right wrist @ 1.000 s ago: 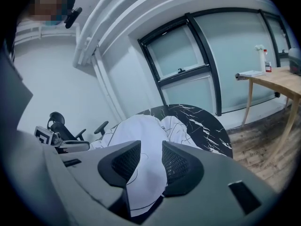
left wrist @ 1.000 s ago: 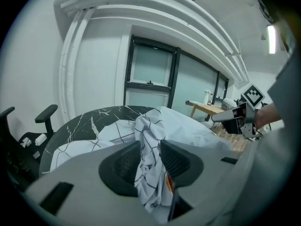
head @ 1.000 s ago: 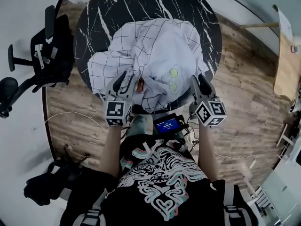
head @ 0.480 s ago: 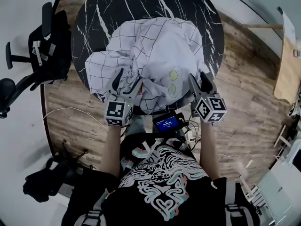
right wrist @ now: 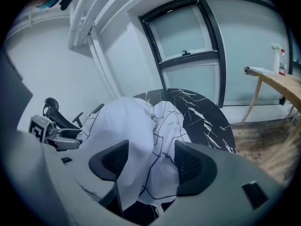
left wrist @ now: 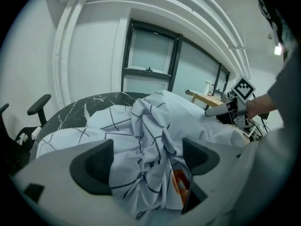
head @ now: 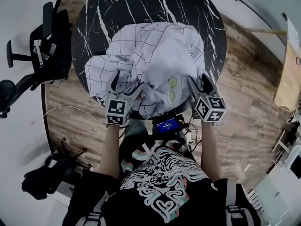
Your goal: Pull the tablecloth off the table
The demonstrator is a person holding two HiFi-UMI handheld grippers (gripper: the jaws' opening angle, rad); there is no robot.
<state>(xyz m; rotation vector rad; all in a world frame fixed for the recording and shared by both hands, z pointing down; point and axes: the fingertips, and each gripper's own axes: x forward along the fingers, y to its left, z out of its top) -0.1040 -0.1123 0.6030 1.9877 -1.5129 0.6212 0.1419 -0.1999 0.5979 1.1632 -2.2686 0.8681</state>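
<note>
My left gripper [head: 127, 82] and right gripper [head: 199, 81] are at the near edge of the round black marble desk [head: 141, 4]. Both pairs of jaws have just been opening and stand wide apart. The checked white tablecloth [head: 155, 55] lies bunched in a heap on the desk. Its near folds hang loose between each pair of jaws, with neither pair pressing on it.

A black short-sleeved T-shirt [head: 164, 192] is worn, printed with white, teal and pink swirls.
</note>
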